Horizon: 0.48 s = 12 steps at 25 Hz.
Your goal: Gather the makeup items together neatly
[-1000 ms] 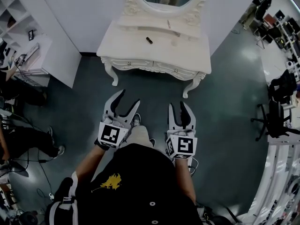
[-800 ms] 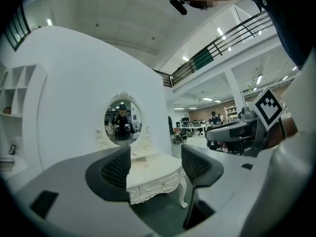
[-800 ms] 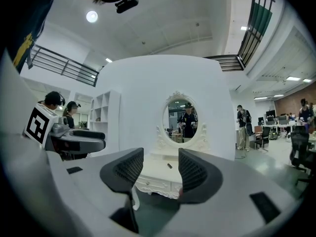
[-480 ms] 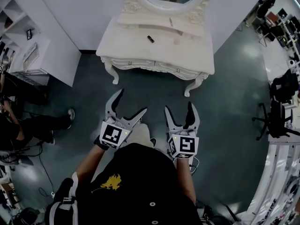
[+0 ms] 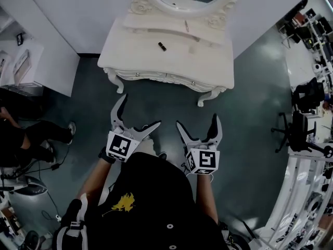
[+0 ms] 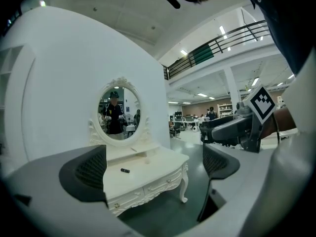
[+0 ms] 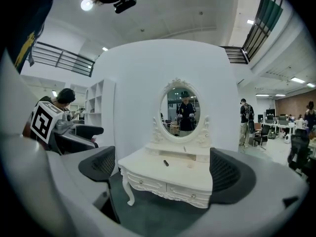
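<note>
Spread wide just now, both empty: left gripper (image 5: 140,111), right gripper (image 5: 197,120). Well ahead, on one white dressing table (image 5: 132,53): one dark tube (image 5: 162,46), one small pale piece (image 5: 193,49); up on its shelf, one slim stick (image 5: 186,26).

The head view is dim and a little soft, with a pale sheen on the dark floor (image 5: 260,98) beyond the right gripper (image 5: 197,121). Both gripper views are brighter: a ceiling lamp (image 7: 87,4) glares high above the jaws, the edges bend fisheye-fashion, and the near jaws blur.
</note>
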Motion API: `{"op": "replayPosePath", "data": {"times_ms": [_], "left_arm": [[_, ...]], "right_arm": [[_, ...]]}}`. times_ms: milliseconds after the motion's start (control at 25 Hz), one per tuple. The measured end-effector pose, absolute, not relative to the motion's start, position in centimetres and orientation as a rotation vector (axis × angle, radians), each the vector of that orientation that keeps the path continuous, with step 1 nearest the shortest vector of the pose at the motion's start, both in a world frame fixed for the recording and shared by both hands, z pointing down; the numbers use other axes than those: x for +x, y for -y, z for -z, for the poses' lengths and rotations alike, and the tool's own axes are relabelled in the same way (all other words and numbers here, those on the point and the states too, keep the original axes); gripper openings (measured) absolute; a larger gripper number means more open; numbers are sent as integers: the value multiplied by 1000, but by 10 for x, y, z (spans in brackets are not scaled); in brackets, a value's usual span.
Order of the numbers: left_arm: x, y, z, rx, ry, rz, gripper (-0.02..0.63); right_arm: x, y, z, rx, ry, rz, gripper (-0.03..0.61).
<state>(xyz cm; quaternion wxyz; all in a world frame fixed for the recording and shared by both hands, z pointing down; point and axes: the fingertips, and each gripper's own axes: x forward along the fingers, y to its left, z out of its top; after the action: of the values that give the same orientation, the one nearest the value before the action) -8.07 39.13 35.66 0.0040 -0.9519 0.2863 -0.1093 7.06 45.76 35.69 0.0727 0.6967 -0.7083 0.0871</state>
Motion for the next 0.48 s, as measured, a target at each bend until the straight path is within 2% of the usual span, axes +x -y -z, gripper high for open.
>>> {"op": "replayPosePath", "data": {"times_ms": [480], "left_arm": [[-109,-267,-359,-2988,-870,280,578]], "right_arm": [[67,-353,-353,2142,2019,-338,598]]}}
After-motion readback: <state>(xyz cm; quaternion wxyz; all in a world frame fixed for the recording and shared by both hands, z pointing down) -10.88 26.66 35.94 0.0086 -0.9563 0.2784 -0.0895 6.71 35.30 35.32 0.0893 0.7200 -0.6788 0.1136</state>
